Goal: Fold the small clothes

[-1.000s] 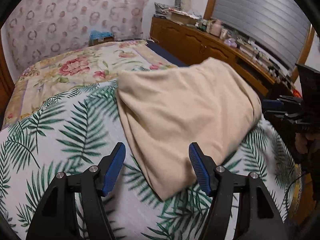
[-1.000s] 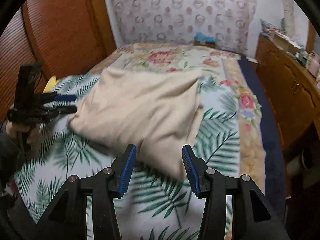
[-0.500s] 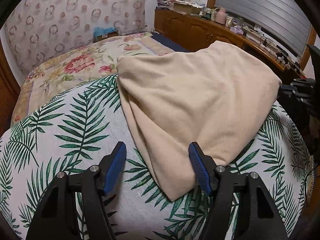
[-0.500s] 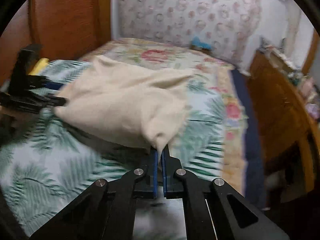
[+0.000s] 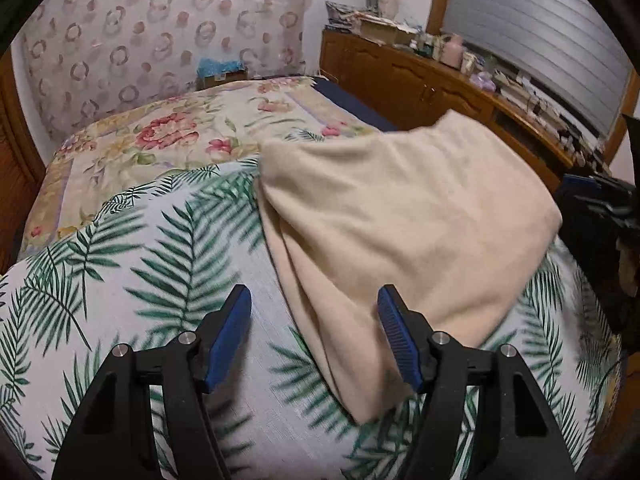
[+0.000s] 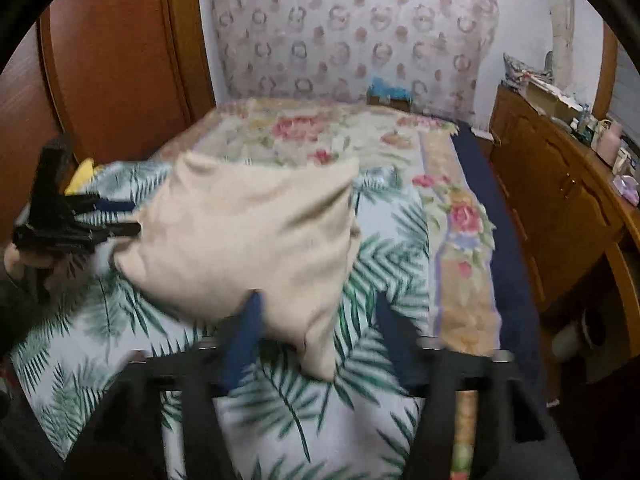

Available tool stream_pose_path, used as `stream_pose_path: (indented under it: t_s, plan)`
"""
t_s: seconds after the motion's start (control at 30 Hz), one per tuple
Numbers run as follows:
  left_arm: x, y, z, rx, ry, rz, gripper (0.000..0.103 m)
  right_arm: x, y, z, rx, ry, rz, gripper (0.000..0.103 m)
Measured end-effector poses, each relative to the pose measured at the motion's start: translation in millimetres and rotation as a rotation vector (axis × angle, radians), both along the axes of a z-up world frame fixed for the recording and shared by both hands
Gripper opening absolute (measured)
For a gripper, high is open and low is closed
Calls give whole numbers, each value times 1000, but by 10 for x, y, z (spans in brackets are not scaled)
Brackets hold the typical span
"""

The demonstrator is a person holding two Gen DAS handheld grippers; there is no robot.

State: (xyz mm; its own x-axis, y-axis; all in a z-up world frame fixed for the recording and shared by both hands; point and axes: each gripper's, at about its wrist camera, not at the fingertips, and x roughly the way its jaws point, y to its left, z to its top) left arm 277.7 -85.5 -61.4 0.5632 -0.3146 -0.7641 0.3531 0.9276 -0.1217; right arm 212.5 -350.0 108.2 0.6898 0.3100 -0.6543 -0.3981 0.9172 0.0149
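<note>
A cream cloth (image 5: 400, 216) lies folded over on the palm-leaf sheet (image 5: 160, 264). My left gripper (image 5: 312, 296) hangs open over its near edge; the cloth runs under the right finger (image 5: 394, 332) without being pinched. The right wrist view is blurred. There the cloth (image 6: 248, 232) has a corner drooping between the fingers of my right gripper (image 6: 318, 320), whose jaws are opening and do not press on it. The left gripper (image 6: 134, 217) shows at the cloth's left end, the right gripper (image 5: 592, 196) at its far right end.
A floral quilt (image 6: 320, 132) covers the far half of the bed. A wooden sideboard (image 6: 560, 184) with clutter runs along the right, a wooden wardrobe (image 6: 120, 60) along the left. A blue box (image 6: 388, 92) sits by the wall; something yellow (image 6: 80, 176) lies at the bed's left edge.
Half a second ago the right gripper was shut on the cloth's corner and held it up; now its jaws are apart and the corner hangs loose. The left gripper stays open over the near edge.
</note>
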Motion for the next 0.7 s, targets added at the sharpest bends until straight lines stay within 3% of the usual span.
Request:
stream_pose_path:
  t_s: [0.1,0.37,0.6,0.7]
  plan:
    - [161,28,36,-10,-6,24,67,196,61,-6,51,-1,-8,81]
    - [533,-38,-65,1,34,38,67,888,211,-476,87,120,-75,81]
    - [621,-75,-144,5,46,24,66,1052,260,-616,112,176,-50,82]
    - [629,-104,-134,-9,41,4,47,1078,289,-508,110,174,-22,76]
